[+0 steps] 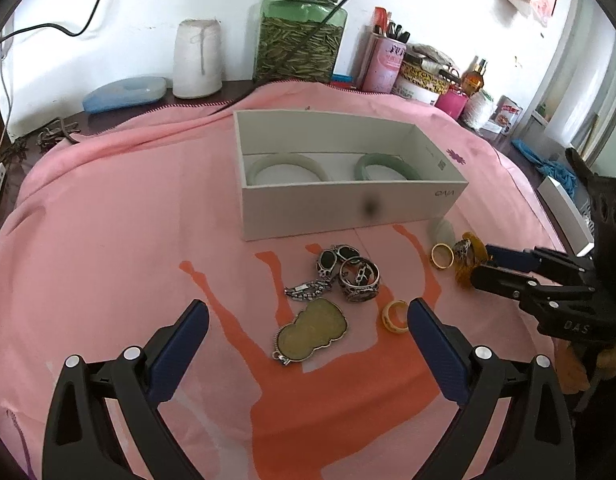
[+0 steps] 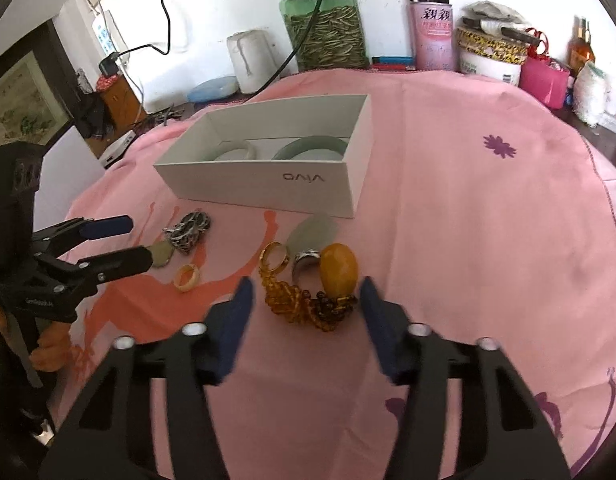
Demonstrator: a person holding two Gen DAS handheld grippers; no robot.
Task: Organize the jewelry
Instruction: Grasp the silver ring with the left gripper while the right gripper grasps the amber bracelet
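2 bangles in white box — L gripper wide, R gripper narrower, apparently holding nothing.

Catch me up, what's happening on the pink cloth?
A person is sorting jewelry with two handheld grippers. The white box already holds two jade bangles. The right gripper straddles the amber bead piece with its egg-shaped pendant, pads not yet touching. The left gripper hovers open over the gourd pendant, with silver pieces and rings loose nearby.
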